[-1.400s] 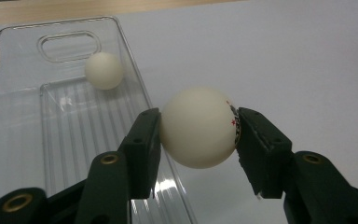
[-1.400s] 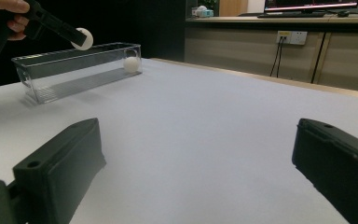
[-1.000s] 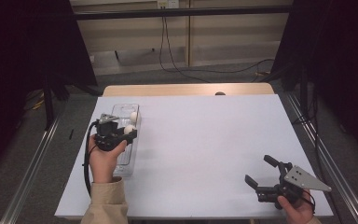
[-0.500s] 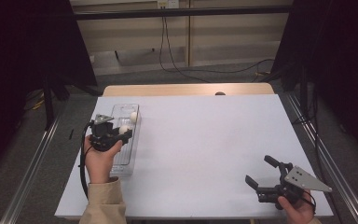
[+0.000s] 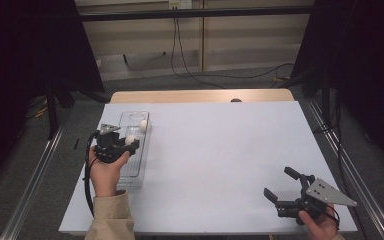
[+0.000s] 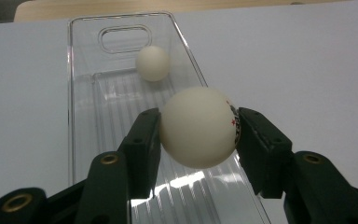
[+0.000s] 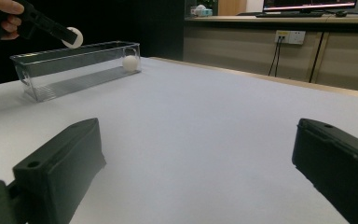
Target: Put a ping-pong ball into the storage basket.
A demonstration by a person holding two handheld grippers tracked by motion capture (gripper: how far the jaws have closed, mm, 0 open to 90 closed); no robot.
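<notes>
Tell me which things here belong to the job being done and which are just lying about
Part of the job:
- white ping-pong ball with printed markings, clamped in the left gripper above the bin
- clear plastic rectangular bin
- second plain white ball, resting in the bin's far end

Just about:
- right gripper, open and idle over the white table
- black cables on the floor beyond

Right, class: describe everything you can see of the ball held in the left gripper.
The held ball is a smooth, matt, off-white sphere like a table-tennis ball, with small red and dark print on one side. The left gripper clamps it between its two black jaws, above the clear plastic tray, not touching it. A second white ball lies apart at the tray's far end.
</notes>
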